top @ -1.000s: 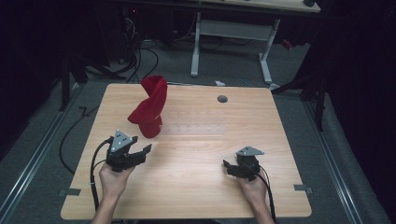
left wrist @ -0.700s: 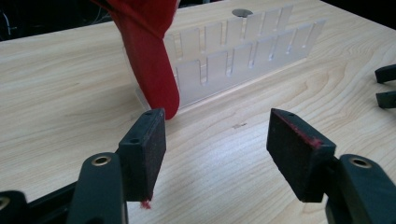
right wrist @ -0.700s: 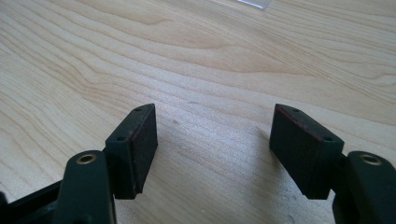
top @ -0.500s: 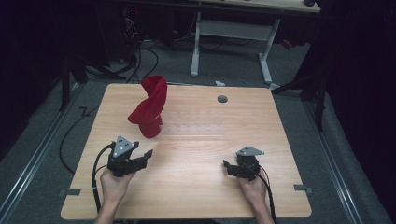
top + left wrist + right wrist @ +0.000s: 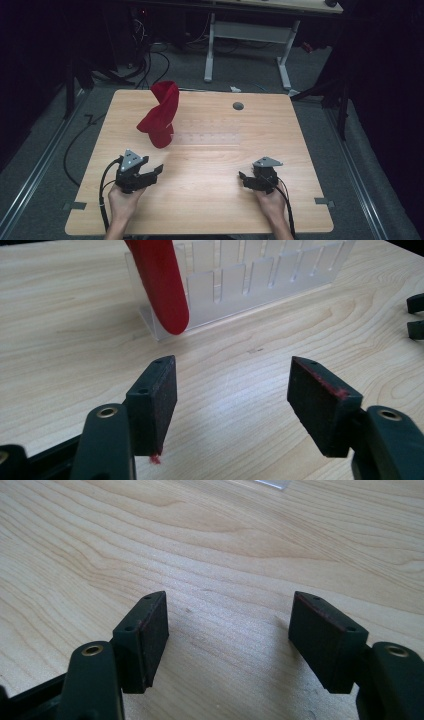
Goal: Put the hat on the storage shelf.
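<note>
A smooth red object (image 5: pixel 160 117) with a rounded lower edge (image 5: pixel 162 285) stands upright at the left end of a clear slotted rack (image 5: pixel 250 282), which lies across the middle of the table (image 5: pixel 210 135). My left gripper (image 5: pixel 154 172) rests low near the table's front left, short of the red object, and points towards the rack. Its jaws (image 5: pixel 230 375) stand open over bare wood. My right gripper (image 5: pixel 243 178) sits at the front right, also open (image 5: pixel 227 612) with nothing between its pads. Its two jaw tips (image 5: pixel 416 315) show at the right edge of the left gripper view.
The wooden table (image 5: pixel 295 150) has a round grey cable port (image 5: pixel 238 106) at the back. Beyond it stand a white-legged desk (image 5: pixel 250 45) and cables on the floor (image 5: pixel 150 55). Cables trail from both grippers over the front edge.
My left gripper has drawn back a little towards the front edge, away from the red object. The right gripper has kept still.
</note>
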A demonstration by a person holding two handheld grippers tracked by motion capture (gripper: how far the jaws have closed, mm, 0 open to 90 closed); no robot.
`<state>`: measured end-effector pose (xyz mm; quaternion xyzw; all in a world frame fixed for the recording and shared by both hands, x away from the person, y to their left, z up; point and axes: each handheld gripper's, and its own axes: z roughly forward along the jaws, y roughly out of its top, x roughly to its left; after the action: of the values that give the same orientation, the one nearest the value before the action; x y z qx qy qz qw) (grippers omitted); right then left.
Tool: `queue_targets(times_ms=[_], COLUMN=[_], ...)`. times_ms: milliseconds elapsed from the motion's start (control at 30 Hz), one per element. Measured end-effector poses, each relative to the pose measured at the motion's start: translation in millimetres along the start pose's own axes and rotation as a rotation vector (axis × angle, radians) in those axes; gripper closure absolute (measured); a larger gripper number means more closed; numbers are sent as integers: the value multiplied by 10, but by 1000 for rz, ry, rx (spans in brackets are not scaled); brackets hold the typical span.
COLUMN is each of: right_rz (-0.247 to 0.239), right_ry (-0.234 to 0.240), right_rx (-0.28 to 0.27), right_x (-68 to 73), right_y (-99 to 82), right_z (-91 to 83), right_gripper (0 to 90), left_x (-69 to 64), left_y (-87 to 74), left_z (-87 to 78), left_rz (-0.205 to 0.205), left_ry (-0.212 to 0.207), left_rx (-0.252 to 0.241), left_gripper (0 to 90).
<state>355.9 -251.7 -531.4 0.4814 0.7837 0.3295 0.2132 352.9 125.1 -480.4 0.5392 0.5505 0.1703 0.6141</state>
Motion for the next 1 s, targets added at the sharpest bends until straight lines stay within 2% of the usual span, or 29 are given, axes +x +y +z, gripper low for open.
queue_targets(times_ms=[567, 1000], right_rz=[0, 0], right_ry=[1, 0], right_rx=[0, 0], right_x=[1, 1], right_y=[0, 0], right_z=[0, 0], right_gripper=[325, 325], left_x=[105, 227], left_y=[-123, -232], left_z=[20, 45], left_rz=[-33, -56], left_ry=[24, 60], left_rx=[28, 46], left_gripper=[366, 365])
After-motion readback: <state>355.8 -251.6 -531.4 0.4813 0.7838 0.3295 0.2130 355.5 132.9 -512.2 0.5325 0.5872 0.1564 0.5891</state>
